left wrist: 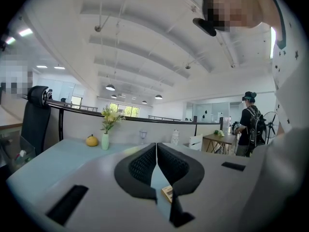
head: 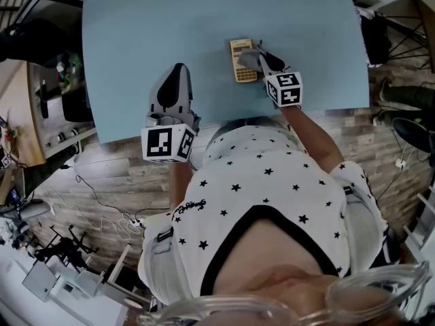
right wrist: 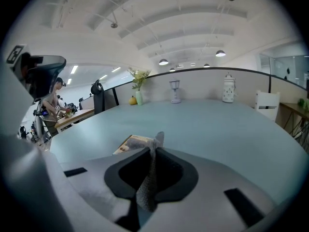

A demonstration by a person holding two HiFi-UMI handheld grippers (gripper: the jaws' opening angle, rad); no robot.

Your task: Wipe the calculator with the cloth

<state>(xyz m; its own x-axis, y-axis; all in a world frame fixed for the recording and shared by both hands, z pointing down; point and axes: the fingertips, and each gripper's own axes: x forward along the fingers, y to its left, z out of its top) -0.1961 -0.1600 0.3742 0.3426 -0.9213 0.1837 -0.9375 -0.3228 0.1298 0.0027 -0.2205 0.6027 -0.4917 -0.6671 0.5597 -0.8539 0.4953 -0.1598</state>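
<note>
A tan calculator (head: 242, 60) lies on the light blue table (head: 170, 19), a little right of its middle. My right gripper (head: 260, 54) is shut on a grey cloth (head: 249, 60), which rests on the calculator's near right part. In the right gripper view the cloth (right wrist: 148, 178) runs up between the jaws, and the calculator (right wrist: 131, 143) shows just beyond its tip. My left gripper (head: 178, 73) hangs over the table's near left part, shut with nothing in it. The left gripper view shows its jaws pressed together (left wrist: 156, 151) and a corner of the calculator (left wrist: 167, 193) below them.
At the table's far edge stand an orange gourd (left wrist: 91, 140), a vase of flowers (left wrist: 105, 140), a glass (right wrist: 175, 97) and a white jar (right wrist: 228, 93). A black chair (left wrist: 36, 120) stands at the left. A person (left wrist: 249, 124) stands by another table behind.
</note>
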